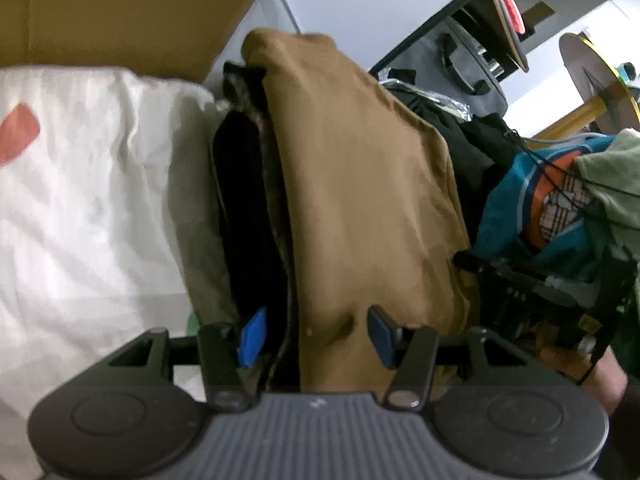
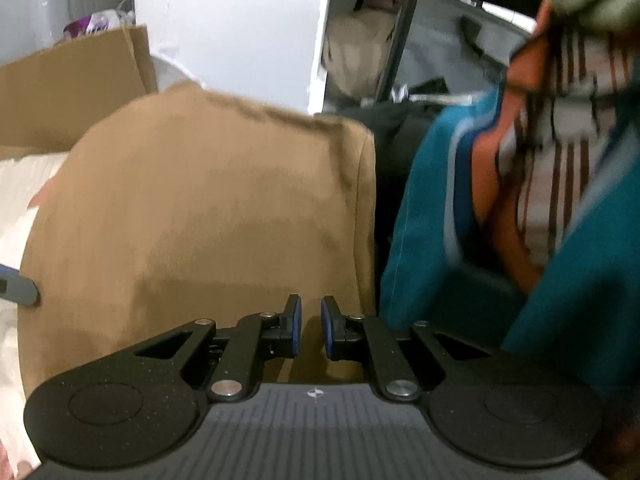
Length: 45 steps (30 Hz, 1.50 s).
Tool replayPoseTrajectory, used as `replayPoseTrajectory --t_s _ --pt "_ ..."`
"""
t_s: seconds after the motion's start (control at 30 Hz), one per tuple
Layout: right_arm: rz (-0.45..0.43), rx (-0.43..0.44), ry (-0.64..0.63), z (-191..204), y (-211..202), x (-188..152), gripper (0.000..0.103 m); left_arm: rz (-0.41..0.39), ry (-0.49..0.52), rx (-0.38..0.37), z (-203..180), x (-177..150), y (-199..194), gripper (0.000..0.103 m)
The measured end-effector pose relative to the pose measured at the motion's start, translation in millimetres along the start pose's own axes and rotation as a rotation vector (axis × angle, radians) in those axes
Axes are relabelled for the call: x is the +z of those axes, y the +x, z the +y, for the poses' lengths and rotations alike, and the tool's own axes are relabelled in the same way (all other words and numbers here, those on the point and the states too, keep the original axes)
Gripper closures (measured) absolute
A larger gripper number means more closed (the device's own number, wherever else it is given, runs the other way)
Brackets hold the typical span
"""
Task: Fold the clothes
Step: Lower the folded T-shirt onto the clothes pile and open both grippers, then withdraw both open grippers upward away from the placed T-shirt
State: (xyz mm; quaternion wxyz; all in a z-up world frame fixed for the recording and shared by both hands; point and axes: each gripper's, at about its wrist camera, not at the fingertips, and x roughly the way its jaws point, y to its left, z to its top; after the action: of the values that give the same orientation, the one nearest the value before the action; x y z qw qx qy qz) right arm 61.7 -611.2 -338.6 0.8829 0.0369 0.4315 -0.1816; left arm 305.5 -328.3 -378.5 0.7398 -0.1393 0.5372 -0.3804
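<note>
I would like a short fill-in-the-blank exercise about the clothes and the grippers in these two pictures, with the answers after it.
1. The folded garment on top of the pile is ____ in colour.
2. The bedsheet beside the pile is ____.
3. Next to the brown garment lies a striped shirt, mostly ____.
4. The gripper with the narrower gap between its fingers is the ____ gripper.

Answers: brown; white; teal; right

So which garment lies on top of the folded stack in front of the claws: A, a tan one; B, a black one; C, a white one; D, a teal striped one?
A: the tan garment covers the stack, with the black garment layered under it.
</note>
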Motion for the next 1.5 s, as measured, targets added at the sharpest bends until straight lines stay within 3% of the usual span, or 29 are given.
replayPoseTrajectory --t_s 0.1,0.2,0.27,0.33,0.6,0.7,0.8,0.87,1.0,1.17,1.27,1.5 --pt "0.019 -0.006 0.021 -3.3 -0.4 -13.5 0.086 0.023 -0.023 -0.014 3.7 -10.2 1.2 0.046" --pt "0.031 -0.009 0.038 -5.4 -2.8 -24.9 0.085 0.051 -0.032 -0.024 4.9 -20.9 3.4 0.054" --pt "0.038 -0.014 0.046 -6.1 -5.0 -31.3 0.085 0.065 -0.03 -0.027 4.4 -26.7 4.5 0.063" --pt "0.046 -0.018 0.055 -6.9 -7.6 -36.4 0.085 0.073 -0.015 -0.025 2.6 -30.9 4.4 0.085" --pt "0.074 -0.02 0.094 -8.8 -21.5 -49.5 0.084 0.081 -0.005 0.012 5.6 -38.3 -11.6 0.086" --pt "0.084 -0.015 0.117 -9.0 -31.0 -51.2 0.078 0.071 -0.016 0.038 10.1 -37.7 -27.6 0.078" --pt "0.083 0.0 0.141 -8.6 -44.4 -51.0 0.075 0.057 -0.023 0.082 11.5 -35.4 -49.2 0.051" --pt "0.079 0.009 0.16 -7.7 -54.7 -49.4 0.072 0.048 -0.025 0.114 10.9 -32.6 -65.1 0.042" --pt "0.07 0.031 0.199 -5.6 -80.1 -45.0 0.053 0.02 -0.048 0.172 6.8 -27.6 -98.5 0.02" --pt "0.065 0.044 0.268 -7.0 -112.7 -36.7 0.047 -0.013 -0.098 0.231 -2.8 -20.8 -146.7 0.018" --pt "0.051 0.046 0.307 -9.7 -135.6 -31.5 0.039 -0.047 -0.1 0.251 -15.7 -14.1 -180.1 0.01" --pt "0.032 0.083 0.334 -5.6 -188.5 -17.0 0.017 -0.078 -0.109 0.331 -37.5 -1.2 -250.5 0.005"
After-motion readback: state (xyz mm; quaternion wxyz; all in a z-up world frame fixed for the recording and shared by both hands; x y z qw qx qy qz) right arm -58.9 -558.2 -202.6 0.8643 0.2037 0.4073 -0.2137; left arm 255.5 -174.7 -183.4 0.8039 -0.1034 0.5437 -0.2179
